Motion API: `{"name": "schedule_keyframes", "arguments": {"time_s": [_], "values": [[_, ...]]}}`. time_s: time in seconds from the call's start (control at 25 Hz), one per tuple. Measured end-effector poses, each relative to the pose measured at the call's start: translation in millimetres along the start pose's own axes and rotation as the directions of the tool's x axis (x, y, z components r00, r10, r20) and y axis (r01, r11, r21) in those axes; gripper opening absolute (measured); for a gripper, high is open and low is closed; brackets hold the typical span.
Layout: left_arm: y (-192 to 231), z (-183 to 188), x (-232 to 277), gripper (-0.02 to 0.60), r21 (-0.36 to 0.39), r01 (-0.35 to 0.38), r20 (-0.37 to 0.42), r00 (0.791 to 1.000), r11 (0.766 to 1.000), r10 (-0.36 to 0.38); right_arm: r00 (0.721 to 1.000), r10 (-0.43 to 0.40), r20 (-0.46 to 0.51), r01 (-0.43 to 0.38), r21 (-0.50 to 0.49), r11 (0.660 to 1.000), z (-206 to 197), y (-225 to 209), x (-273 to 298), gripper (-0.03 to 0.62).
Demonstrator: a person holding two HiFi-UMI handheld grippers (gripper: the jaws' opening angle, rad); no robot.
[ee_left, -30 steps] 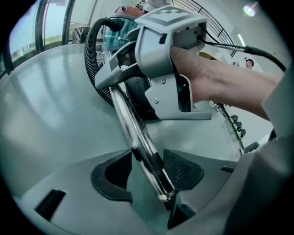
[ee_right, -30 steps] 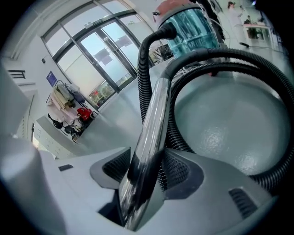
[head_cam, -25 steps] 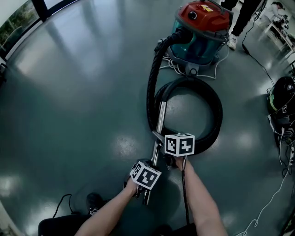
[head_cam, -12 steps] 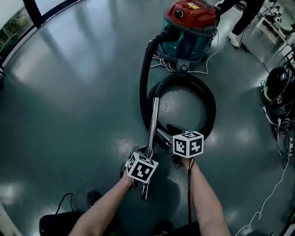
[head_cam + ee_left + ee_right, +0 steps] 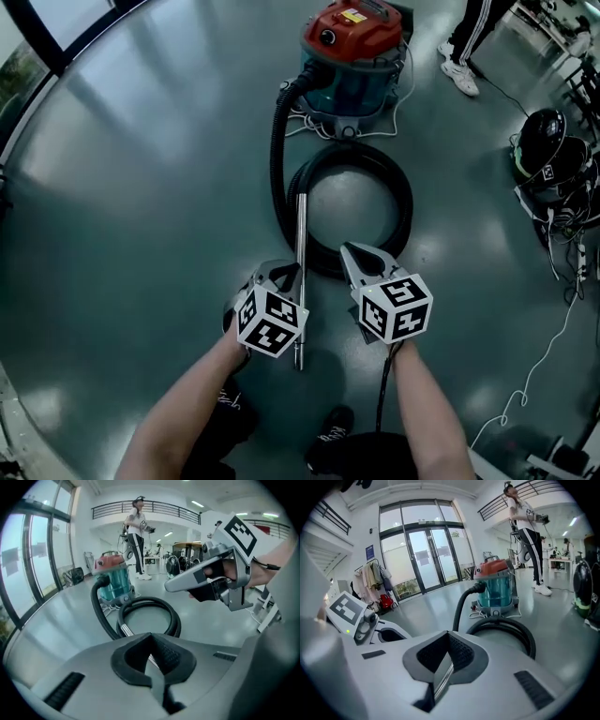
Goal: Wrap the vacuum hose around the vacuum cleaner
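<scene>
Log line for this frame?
left gripper: jaws just closed, empty | right gripper: jaws just closed, empty | hose: looped on floor before vacuum cleaner, unwrapped | wand: on floor

The head view looks steeply down at the floor (image 5: 141,187) from above, both gripper views low and forward along their jaws; all share the vacuum cleaner (image 5: 352,56) and hose (image 5: 403,211).

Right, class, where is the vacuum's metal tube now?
In the head view the metal tube lies on the floor at centre, its far end meeting the left of the coiled hose, this side of the vacuum cleaner.
</scene>
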State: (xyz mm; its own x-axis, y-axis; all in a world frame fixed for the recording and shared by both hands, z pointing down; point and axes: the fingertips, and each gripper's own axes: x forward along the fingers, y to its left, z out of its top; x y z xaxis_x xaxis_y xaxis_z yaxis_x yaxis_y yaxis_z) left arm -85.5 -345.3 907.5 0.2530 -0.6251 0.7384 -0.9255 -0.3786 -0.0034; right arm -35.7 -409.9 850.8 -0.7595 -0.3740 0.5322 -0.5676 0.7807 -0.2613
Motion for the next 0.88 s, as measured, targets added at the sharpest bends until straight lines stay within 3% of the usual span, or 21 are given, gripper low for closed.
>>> {"name": "schedule_keyframes", "arguments": {"time_s": [0.12,0.36,0.64,0.88], "values": [[3.6,44.9,-40.2,0.005,0.050,0.002,0.033,0.999,0.999,-0.004,0.999,-0.009,0.035,0.009,-0.016,1.000,42.6,21.4,-34.5,0.003],[-3.5,134.8,-130.5,0.004,0.054,0.001,0.096,0.995,0.999,-0.006,0.997,-0.044,0.069,0.044,0.007,0.999,110.0,60.2,-113.8,0.002],[-39.0,236.5,-253.1,0.005,-0.010,0.028,0.184,0.983,1.000,-0.025,0.990,-0.078,0.120,0.073,0.050,0.996,192.8,96.0,-233.3,0.002],[-89.9,305.8,-350.4,0.005,-0.069,0.075,0.200,0.978,0.995,-0.060,0.985,-0.058,0.162,0.055,0.023,0.998,254.2,135.1,-337.4,0.002]]}}
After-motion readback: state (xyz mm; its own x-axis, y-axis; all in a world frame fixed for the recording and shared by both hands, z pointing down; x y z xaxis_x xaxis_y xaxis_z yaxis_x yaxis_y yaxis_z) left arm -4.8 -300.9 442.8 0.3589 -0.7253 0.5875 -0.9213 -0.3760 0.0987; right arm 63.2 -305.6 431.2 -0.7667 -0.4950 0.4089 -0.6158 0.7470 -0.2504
